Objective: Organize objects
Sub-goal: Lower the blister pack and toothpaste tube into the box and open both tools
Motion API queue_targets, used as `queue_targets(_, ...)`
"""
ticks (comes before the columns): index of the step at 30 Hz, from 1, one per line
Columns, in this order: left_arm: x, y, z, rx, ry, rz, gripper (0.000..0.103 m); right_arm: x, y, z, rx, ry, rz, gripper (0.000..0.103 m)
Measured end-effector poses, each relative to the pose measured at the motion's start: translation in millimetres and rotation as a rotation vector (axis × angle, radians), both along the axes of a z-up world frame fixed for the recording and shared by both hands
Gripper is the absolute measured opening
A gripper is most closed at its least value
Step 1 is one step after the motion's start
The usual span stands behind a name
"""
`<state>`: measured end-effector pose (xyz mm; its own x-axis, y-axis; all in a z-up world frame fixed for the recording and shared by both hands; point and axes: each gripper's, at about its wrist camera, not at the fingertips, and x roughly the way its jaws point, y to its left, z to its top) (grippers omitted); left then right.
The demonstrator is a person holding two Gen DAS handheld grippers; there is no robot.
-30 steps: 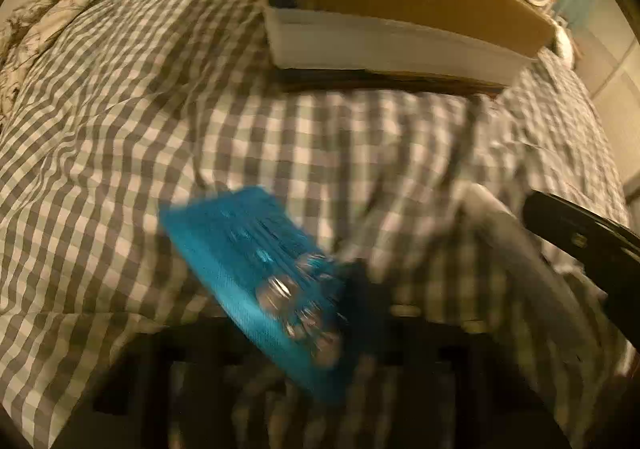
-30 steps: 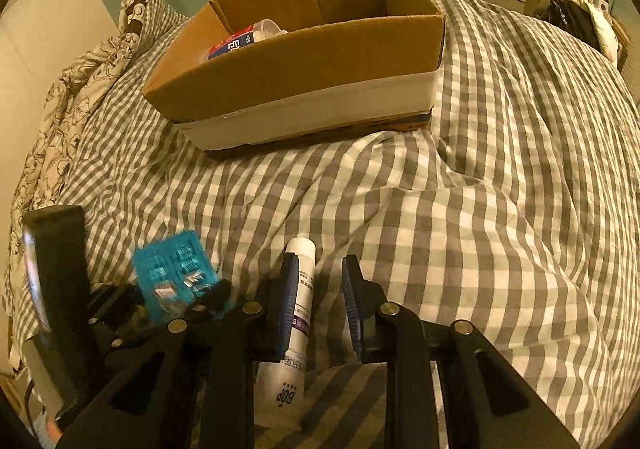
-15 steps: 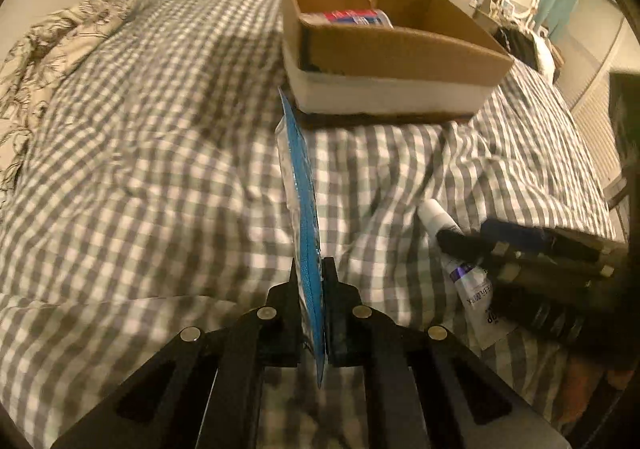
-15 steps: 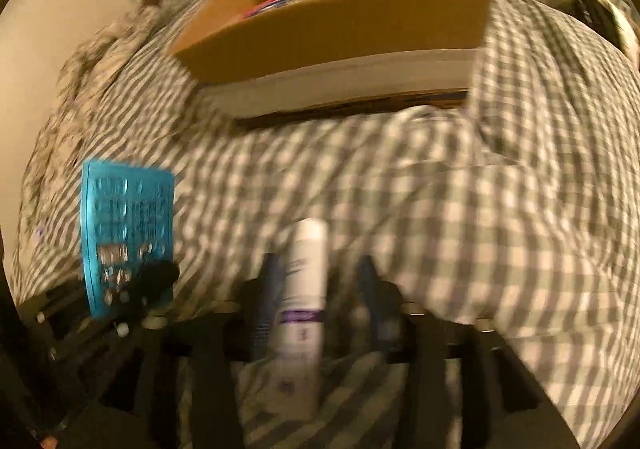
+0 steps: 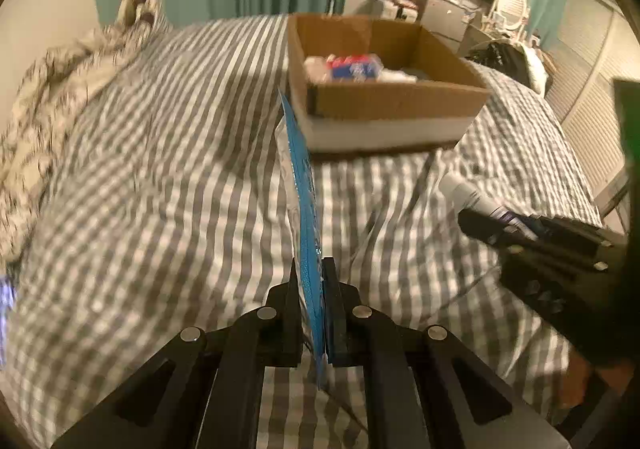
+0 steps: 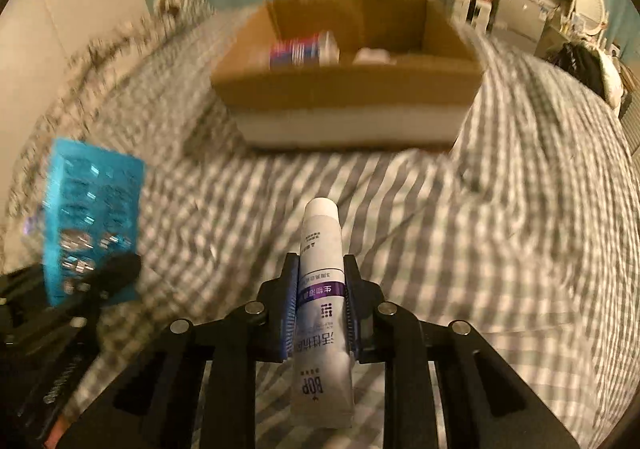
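Left gripper (image 5: 311, 289) clamps one blister pack (image 5: 301, 185); right gripper (image 6: 321, 289) one tube (image 6: 320, 289).

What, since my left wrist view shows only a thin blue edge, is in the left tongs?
Observer: A flat blue blister card. The right wrist view shows its face, with rows of pockets, some glinting silver.
Operator: And the tube on my right, any label?
Observer: Yes. The white tube reads "BOP" near its crimped end, and the right tongs clamp it at mid-length, on its purple band.
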<state>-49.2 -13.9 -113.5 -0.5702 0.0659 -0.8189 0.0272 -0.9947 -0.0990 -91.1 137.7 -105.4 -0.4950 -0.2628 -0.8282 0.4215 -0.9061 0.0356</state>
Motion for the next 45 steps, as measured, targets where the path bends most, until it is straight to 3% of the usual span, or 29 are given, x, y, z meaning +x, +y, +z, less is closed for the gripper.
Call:
queue_targets(7,-36,23,44,-0.029,0.087,-0.081,0.007,-30,13,71,-0.064,0.145,-0.029,0.02)
queue_targets(15,-118,42,84,-0.019,0.147,-0.131,0.007,-98,12,124,-0.161,0.22,-0.007,0.02)
queue_targets(20,-176,52,83,-0.018,0.139,-0.15,0.007,-157,10,117,-0.17,0.186,-0.033,0.02)
queue_targets(25,-225,60,64,-0.025,0.107,-0.177,0.007,-195,10,96,-0.178,0.15,-0.05,0.02)
queue_targets(30,-252,68,44,-0.017,0.072,-0.184,0.008,-219,11,81,-0.202,0.126,-0.062,0.02)
queue_targets(32,-254,69,42,-0.017,0.065,-0.187,0.01,-222,13,81,-0.207,0.128,-0.073,0.027)
queue_targets(35,-253,69,43,-0.034,0.064,-0.187,0.021,-218,21,87,-0.23,0.148,-0.085,0.049)
queue_targets(37,-248,68,50,-0.057,0.077,-0.167,0.052,-211,26,96,-0.233,0.167,-0.098,0.051)
queue_targets(38,-244,65,55,-0.061,0.091,-0.155,0.057,-208,29,102,-0.231,0.178,-0.107,0.051)
queue_targets(41,-228,59,75,-0.056,0.132,-0.131,0.06,-191,35,124,-0.218,0.214,-0.12,0.054)
queue_targets(45,-204,49,110,-0.049,0.195,-0.091,0.076,-159,39,158,-0.18,0.284,-0.124,0.064)
